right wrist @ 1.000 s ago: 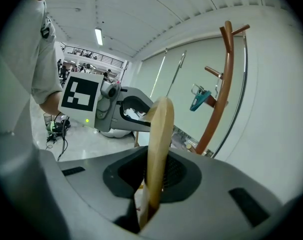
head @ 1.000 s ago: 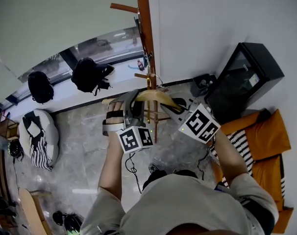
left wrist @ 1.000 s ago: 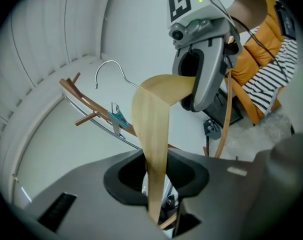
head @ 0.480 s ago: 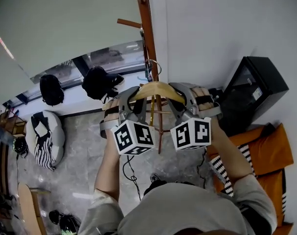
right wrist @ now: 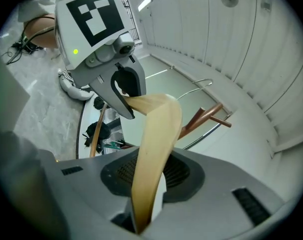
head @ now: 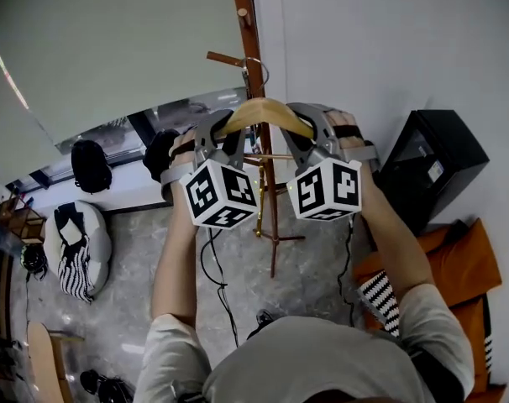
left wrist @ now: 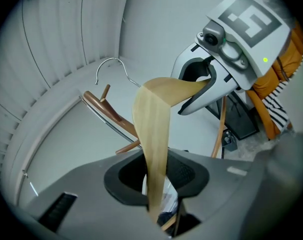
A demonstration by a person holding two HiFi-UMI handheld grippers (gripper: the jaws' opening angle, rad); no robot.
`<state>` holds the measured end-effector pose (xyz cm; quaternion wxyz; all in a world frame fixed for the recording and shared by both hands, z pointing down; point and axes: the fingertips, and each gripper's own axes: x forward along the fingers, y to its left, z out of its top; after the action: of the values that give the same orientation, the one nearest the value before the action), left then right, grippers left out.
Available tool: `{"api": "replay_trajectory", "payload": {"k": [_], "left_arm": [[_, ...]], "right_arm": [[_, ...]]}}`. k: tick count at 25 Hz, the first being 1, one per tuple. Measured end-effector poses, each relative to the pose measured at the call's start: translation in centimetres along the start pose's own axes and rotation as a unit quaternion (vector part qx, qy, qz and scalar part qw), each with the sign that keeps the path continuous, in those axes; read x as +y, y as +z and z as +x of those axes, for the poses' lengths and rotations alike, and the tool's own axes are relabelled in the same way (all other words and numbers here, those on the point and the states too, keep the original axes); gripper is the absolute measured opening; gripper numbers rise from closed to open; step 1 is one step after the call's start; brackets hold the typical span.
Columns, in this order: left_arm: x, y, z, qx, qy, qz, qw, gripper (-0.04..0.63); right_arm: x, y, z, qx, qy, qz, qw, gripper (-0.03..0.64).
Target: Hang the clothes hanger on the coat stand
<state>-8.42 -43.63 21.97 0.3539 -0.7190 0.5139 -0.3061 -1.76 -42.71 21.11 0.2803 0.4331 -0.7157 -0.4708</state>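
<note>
Head view: stiff, light wooden clothes hanger (head: 267,109) by coat stand (head: 244,15); left gripper (head: 221,134) clenches one arm, right gripper (head: 309,133) closing on the other.

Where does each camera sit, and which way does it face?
Head view: on the head, steeply down at the wooden hanger by the coat stand; both forearms show.
Left gripper view: rides the left gripper, along its jaws clamped on the hanger, toward the right gripper, its jaws closing on the other end.
Right gripper view: the reverse, toward the left gripper.
Both gripper views share the wire hook.
</note>
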Motion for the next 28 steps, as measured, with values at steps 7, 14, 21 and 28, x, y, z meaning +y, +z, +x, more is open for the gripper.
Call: {"api": "replay_trajectory", "payload": {"k": [7,14,21,28], "left_arm": [[4.0,0.7,2.7,0.002,0.003,0.011,0.9999,0.101],[5.1,0.7,4.2,0.005,0.007,0.026,0.9996,0.101],[6.7,1.4,6.0,0.000,0.006,0.030,0.9995,0.101],[7.6,0.8,7.7,-0.004,-0.006,0.028,0.9996,0.101]], "right_arm": [[-3.3,0.9,2.8,0.011,-0.001,0.001,1.000,0.078],[-4.2,0.7,4.1,0.021,-0.004,0.010,1.000,0.076],[-5.9,0.0,6.0,0.021,-0.008,0.022,1.000,0.075],[-6.2,-0.7,8.3,0.025,-0.004,0.032,0.999,0.074]]}}
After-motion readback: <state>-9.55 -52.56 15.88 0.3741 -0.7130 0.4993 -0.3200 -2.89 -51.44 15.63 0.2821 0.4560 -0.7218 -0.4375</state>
